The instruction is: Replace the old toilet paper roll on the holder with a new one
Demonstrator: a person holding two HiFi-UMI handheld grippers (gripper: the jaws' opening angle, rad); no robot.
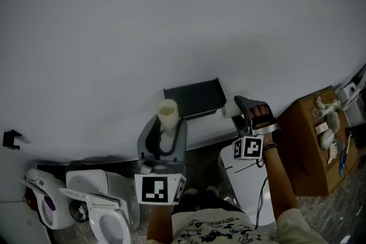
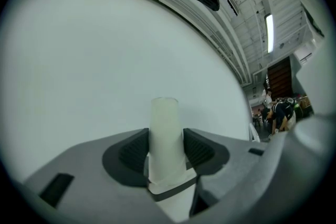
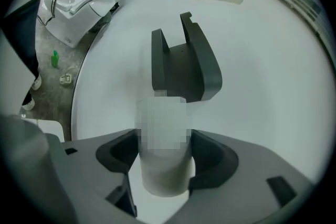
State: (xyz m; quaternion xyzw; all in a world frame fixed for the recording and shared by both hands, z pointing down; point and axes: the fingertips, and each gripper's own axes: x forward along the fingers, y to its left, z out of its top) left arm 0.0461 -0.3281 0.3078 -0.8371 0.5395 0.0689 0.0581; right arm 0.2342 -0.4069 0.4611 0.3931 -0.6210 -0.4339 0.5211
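Status: left gripper (image 2: 166, 150) is clamped on the pale hollow tube (image 2: 165, 120), which I take for the old roll's core. Both ribbed pads (image 2: 132, 152) press its sides at about mid-length, and it stands roughly upright. In the head view it sits off the holder (image 1: 194, 97), just beside the holder's left end and close to the wall (image 1: 114, 37). Right gripper (image 3: 164, 157) is pinched on a white roll (image 3: 164, 178), which I read as the new one, with the pads tight on both sides. Part of that roll is hidden by a mosaic patch, so I can't see its far end. In the right gripper view the holder is straight ahead, dark grey and wall-mounted, with nothing between its two arms. So I judge the old one is off and the new one not yet seated. On handling, the tube looks light, thin-walled and easy to crush, so light pressure at mid-length is plenty. The new roll should be light and soft and will dent under the pads, and loose outer wraps could slip. I'd keep the grip across its middle and leave both ends free for the holder's arms. I can't tell how it locks in. The risk I see is squeezing it out of round, or meeting the arms skewed so that one end hangs up.
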